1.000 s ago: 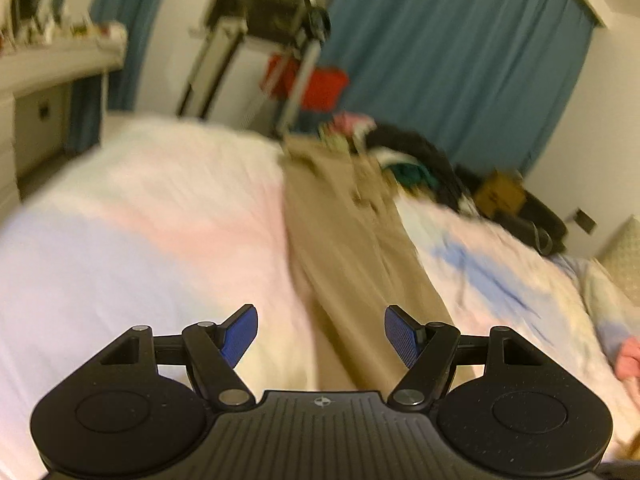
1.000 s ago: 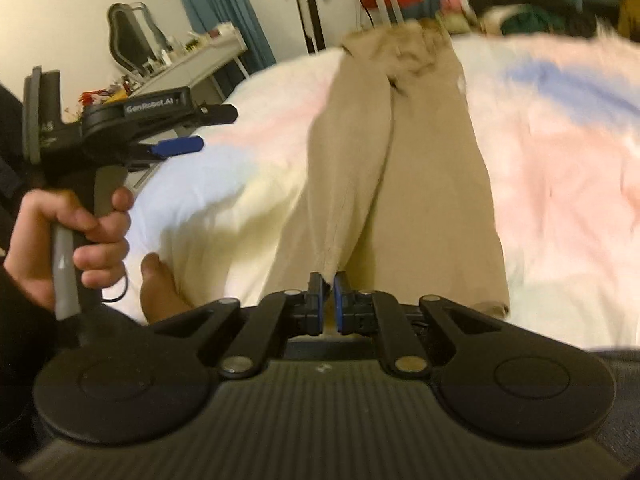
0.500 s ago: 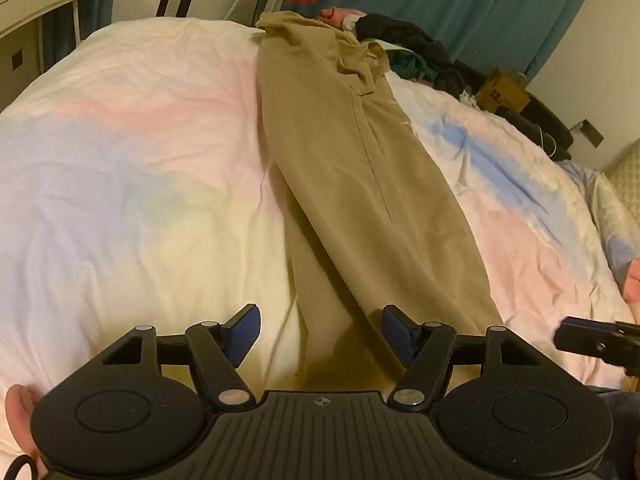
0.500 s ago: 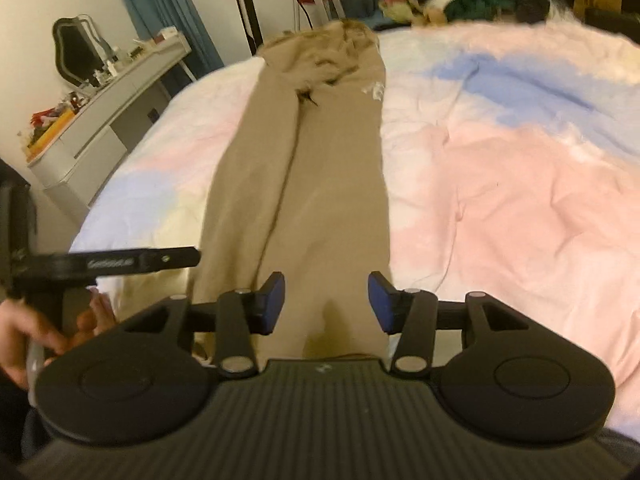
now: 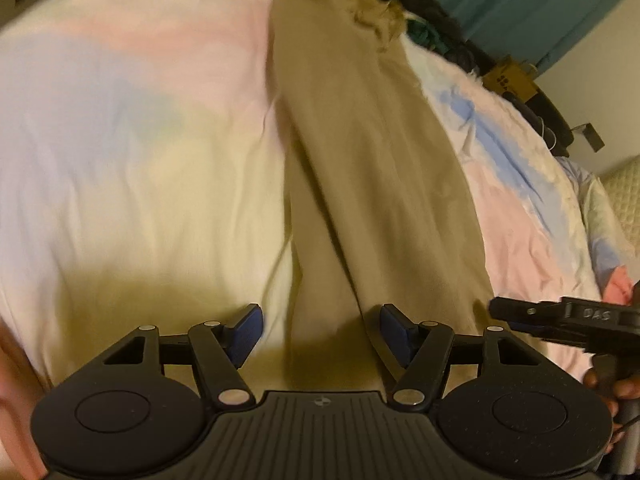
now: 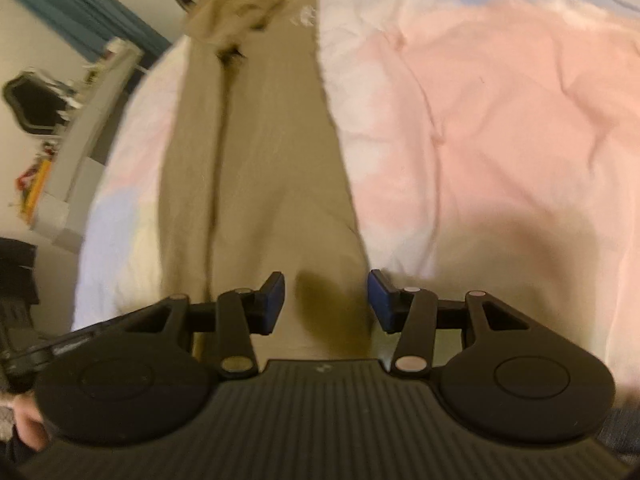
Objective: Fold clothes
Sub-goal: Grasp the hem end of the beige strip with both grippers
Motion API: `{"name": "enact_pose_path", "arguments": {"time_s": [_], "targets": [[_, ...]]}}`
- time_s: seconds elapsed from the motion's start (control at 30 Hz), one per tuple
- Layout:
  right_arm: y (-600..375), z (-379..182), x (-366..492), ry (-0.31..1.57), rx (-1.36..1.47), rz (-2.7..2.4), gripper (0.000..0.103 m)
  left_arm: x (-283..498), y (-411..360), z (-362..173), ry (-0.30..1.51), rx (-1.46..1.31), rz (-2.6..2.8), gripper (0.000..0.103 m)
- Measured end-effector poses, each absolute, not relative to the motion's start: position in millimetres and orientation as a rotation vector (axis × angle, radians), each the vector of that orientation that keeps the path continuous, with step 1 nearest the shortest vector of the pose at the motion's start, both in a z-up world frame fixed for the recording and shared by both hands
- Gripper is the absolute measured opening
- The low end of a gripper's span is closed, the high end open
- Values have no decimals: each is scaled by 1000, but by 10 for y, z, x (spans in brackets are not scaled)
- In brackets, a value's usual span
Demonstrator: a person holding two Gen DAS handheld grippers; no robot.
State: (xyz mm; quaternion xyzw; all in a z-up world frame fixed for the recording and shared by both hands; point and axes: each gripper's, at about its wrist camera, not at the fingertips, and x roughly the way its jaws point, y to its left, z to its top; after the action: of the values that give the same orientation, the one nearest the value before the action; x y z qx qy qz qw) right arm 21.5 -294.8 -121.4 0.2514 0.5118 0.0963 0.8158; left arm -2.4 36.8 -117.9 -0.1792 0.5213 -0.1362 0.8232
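Right wrist view shows the tan trousers (image 6: 256, 168) laid out long on the bed cover (image 6: 480, 128), folded lengthwise so one leg lies on the other, the bunched waist at the far end and the leg ends at the near edge, just under the fingers. Their long axis runs straight away from both grippers, so whatever comes next would have to work along that line, most likely by lifting the near end and carrying it toward the waist.

The right gripper (image 6: 326, 300) hangs over the right-hand part of the leg ends. Its blue pads are spread with only cloth seen below them, nothing pinched; the jaws have just been opening from a shut position, and no fabric is caught between them. The right pad sits about over the trousers' right edge, where tan meets pink cover.

From the left wrist view, the left gripper (image 5: 320, 338) hovers over the left-hand part of the same near end, its pads also spread and empty, having eased slightly closer together. The lower leg's left edge lies between its pads. The right gripper shows at the right border of this view, held by a hand (image 5: 608, 388), level with the left one.

Both grippers look about equally near the leg ends, one to each corner. Whether either pad touches the cloth cannot be told through the blur.
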Motion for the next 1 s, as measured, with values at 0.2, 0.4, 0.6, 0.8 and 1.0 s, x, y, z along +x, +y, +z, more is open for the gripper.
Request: {"name": "enact_pose_path", "arguments": {"time_s": [0.2,0.4,0.6,0.8,1.0], "targets": [[-2968,-1293,152,1105,614,187,48,10,340,-1265,1158,-396,-303,66],[-2725,-1243,104,1104,487,273,42,-33,297,-1235,1147,-364,-324,14],[-2697,-1112,-32,1028,424,259,8,-91,446,-1120,1101,-434,-317,3],[-2888,-1078,-132,961,544,256,8,-117,550,-1122,1099,-491,-305,5],[-2927,-1228,-16,1051,635,208,13,4,531,-1273,1205,-498,-285,41]]}}
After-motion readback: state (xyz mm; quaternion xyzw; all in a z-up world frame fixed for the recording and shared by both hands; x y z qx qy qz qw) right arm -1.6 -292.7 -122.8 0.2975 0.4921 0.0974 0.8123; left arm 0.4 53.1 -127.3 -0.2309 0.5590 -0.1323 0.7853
